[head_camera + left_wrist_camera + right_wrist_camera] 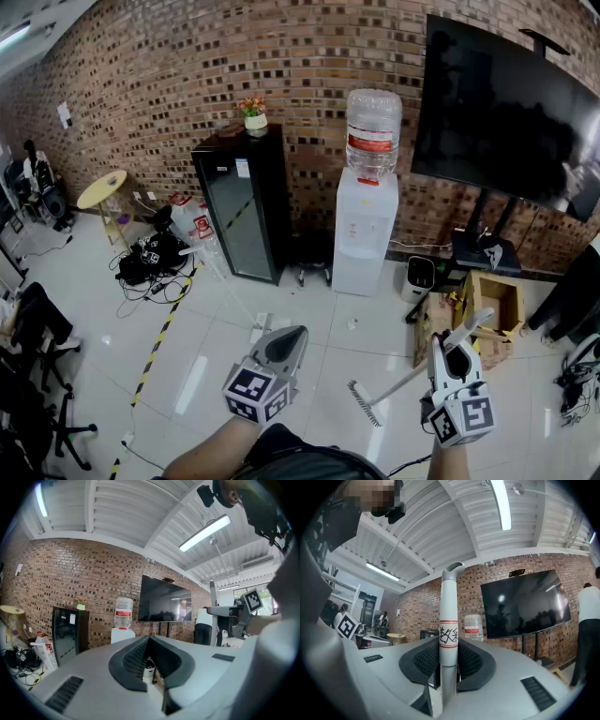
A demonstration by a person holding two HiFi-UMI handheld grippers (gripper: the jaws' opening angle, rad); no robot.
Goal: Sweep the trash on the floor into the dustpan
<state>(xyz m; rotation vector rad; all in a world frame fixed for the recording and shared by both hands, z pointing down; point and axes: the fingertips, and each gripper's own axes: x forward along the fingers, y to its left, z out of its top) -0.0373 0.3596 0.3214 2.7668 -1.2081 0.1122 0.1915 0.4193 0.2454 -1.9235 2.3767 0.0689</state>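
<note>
Clamping the broom (389, 389) by its handle in the right gripper (457, 361), head down by the floor, well apart from a small scrap (352, 324); with the left gripper (284, 349) closed on nothing; risking the handle swivelling in the clamp and flicking that scrap away.

r gripper (457, 349) on broom (403, 380), l gripper (285, 343) beside, water cooler (366, 230) behind
</note>
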